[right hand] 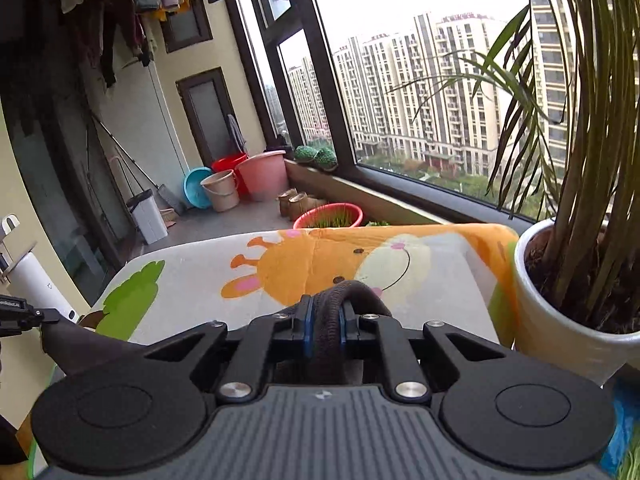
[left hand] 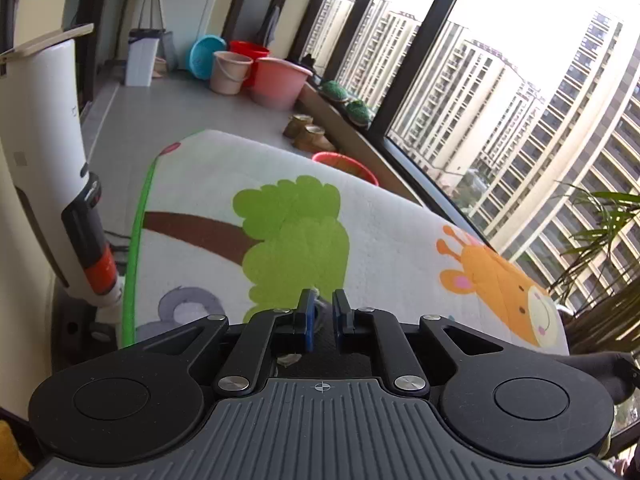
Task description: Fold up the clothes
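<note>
The right claw [right hand: 323, 330] is clamped on a dark ribbed garment [right hand: 352, 292], its blue pads pressed against both sides of a rolled band of the fabric that arches up between them; the rest of that cloth trails off toward nine o'clock, where the tip of the other tool shows at the frame's edge. The left claw [left hand: 323, 316] has its jaws nearly together with only a narrow gap, and a pale scrap sits in that gap, though I cannot tell whether it is gripped. Both hang just above the bench, which is covered by a cartoon blanket [left hand: 280, 184] printed with a giraffe and green trees. At three o'clock of the right claw stands a potted palm [right hand: 560, 300] in a white pot. Toward twelve o'clock, well apart on the balcony floor, sit pink buckets [right hand: 260, 174].
</note>
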Motion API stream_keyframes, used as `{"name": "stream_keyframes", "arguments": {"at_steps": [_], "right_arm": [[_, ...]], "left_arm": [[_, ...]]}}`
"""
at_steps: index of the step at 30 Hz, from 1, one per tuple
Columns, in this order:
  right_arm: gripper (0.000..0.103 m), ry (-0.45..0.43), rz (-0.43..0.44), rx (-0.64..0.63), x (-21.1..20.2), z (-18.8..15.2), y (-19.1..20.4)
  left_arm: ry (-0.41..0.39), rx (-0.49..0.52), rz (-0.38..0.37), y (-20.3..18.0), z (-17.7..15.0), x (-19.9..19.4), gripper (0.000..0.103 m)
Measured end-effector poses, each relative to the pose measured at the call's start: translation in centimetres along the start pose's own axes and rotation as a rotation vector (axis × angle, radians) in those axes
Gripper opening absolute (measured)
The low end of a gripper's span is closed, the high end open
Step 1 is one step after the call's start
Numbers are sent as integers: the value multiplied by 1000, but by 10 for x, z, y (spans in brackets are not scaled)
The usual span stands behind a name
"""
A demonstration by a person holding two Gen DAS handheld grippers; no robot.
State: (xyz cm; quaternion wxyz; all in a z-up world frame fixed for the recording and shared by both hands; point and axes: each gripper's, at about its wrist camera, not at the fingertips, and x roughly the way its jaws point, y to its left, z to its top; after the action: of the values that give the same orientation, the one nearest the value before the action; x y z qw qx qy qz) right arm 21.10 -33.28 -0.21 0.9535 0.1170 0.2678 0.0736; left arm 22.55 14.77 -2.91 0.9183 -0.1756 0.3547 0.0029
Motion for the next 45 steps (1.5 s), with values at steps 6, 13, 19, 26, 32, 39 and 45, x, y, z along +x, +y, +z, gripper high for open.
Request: {"name": "stream_keyframes", "arguments": {"at_steps": [6,13,19,26,32,39,45], "right_arm": [[14,190,-98,20,22,-59,-29],[36,91,-87,26,0,-54,-22],[44,65,-120,-26,10,-74,-11],[63,3,-93,-2,7,-97,-19],[68,14,-85,40,10,-96,-25],[78,66,-128,-44,11,-94,-8],[60,113,-153,-64,35,-85,-2]], "left_arm": [[124,15,74,32,-51,8,15],[65,-79,-11,24,-22,21,88],[129,0,90,-11,-6,68,19],[-9,54,-35,-35,-3,-1,12],[50,89,147,-13,-49,3,20],[56,68,76,1,-62,16,81],[27,143,87,-20,-68,41,62]]}}
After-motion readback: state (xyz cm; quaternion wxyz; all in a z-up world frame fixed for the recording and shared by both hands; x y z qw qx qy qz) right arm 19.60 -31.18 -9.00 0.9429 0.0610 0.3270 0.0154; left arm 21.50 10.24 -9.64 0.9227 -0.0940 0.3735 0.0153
